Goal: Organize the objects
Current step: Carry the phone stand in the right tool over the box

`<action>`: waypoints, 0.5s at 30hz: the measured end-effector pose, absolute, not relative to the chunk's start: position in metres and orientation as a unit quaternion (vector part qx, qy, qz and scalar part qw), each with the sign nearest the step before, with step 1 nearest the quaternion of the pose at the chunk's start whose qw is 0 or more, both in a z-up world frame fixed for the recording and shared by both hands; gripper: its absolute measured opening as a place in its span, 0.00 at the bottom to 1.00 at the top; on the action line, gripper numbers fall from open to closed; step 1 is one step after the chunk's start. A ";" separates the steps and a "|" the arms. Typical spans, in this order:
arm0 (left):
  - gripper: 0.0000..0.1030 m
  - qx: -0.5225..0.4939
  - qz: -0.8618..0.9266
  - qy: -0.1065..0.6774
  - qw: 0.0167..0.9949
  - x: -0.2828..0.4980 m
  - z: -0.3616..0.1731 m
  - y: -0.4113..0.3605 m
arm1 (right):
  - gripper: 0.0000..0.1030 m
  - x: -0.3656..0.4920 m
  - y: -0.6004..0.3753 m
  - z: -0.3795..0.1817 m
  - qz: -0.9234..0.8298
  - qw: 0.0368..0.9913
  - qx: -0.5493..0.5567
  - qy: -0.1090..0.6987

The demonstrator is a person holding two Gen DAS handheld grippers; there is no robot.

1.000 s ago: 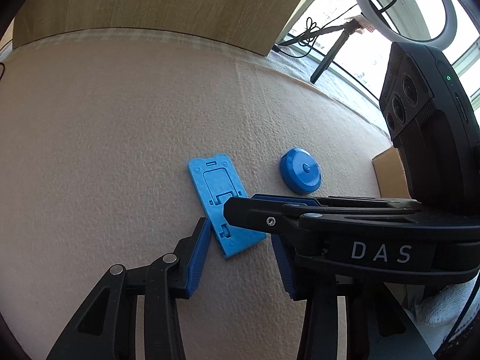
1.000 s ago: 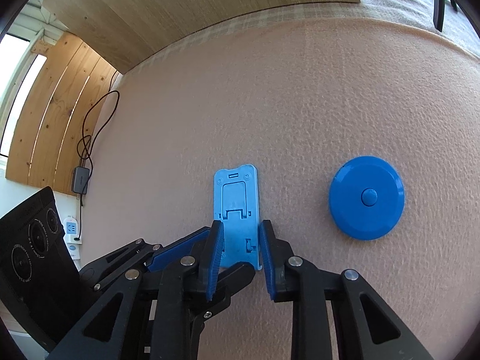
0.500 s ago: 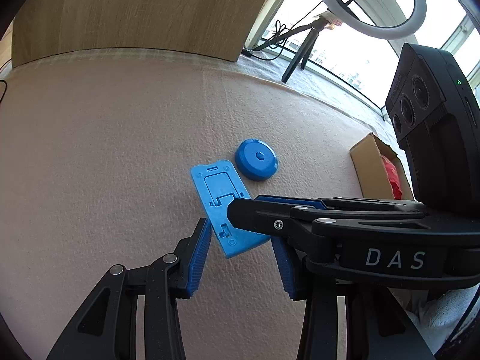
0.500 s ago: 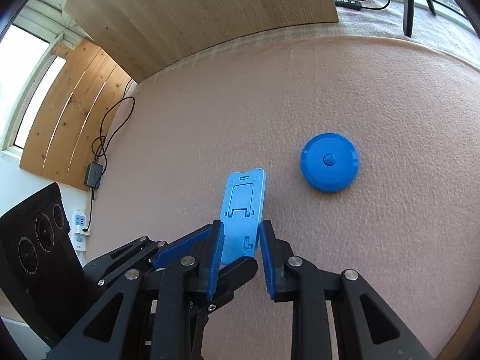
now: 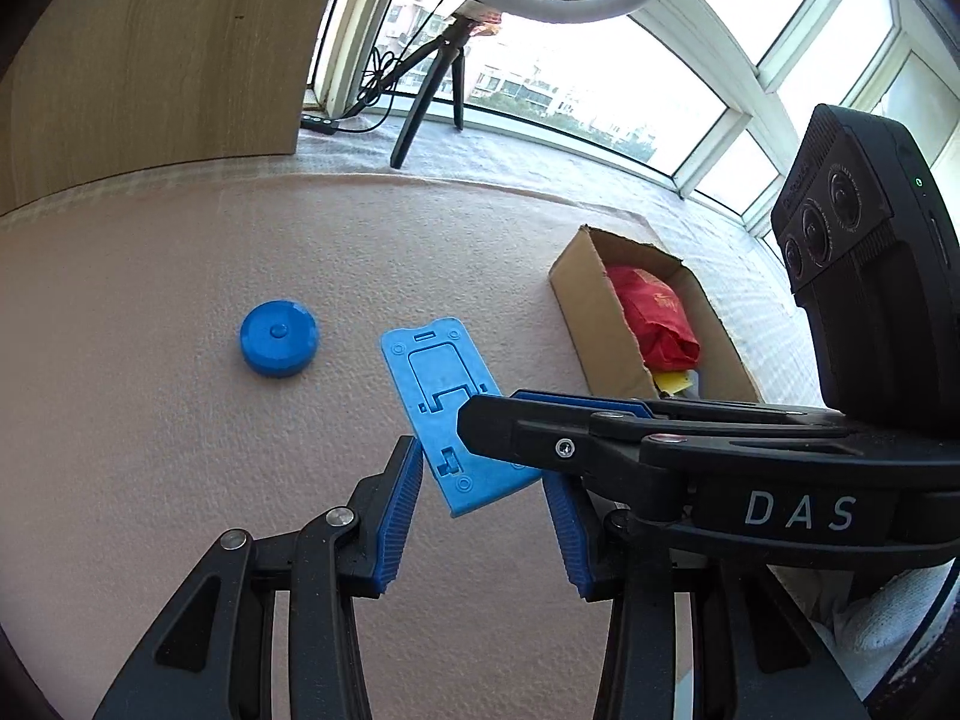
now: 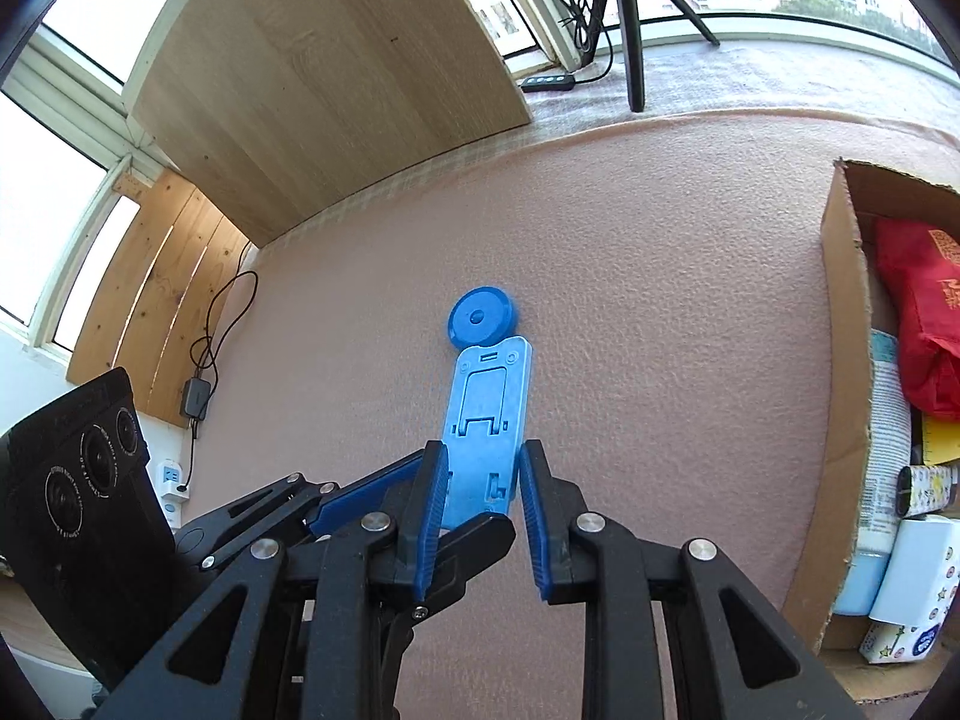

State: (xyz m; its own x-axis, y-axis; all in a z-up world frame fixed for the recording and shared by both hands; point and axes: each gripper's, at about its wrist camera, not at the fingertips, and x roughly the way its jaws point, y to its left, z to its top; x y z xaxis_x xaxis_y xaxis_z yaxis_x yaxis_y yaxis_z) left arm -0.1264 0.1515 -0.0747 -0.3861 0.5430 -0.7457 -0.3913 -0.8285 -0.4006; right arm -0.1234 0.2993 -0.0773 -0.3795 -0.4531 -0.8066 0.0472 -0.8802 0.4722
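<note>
Phone stand, blue, flat: we grip its near end in our right gripper, centre frame, off the pink mat. Left gripper spread, holding nothing. Blue disc mid-left; cardboard box right.

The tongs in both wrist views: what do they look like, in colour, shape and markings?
Both tongs share one design. The left tongs and right tongs have black angular linkage arms with silver rivets and blue ribbed pads. Seen from the left wrist, the right unit bears white letters "DAS" and carries a black camera block with round lenses and a green light.
</note>
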 end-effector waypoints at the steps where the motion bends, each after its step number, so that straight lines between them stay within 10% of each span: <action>1: 0.44 -0.476 0.827 -0.076 0.290 -0.125 -0.073 0.161 | 0.22 -0.119 0.308 -0.075 -0.812 0.148 0.531 -0.193; 15: 0.44 -0.467 0.793 -0.041 0.389 -0.097 -0.061 0.299 | 0.22 -0.059 0.431 -0.057 -0.834 0.057 0.495 -0.237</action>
State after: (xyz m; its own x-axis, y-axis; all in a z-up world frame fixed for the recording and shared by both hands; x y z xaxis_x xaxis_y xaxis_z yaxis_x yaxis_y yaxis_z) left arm -0.0966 0.2991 -0.0607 -0.2614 0.6559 -0.7081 -0.5788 -0.6936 -0.4289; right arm -0.0587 0.4314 -0.0570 -0.5040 -0.3295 -0.7984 -0.1385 -0.8816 0.4513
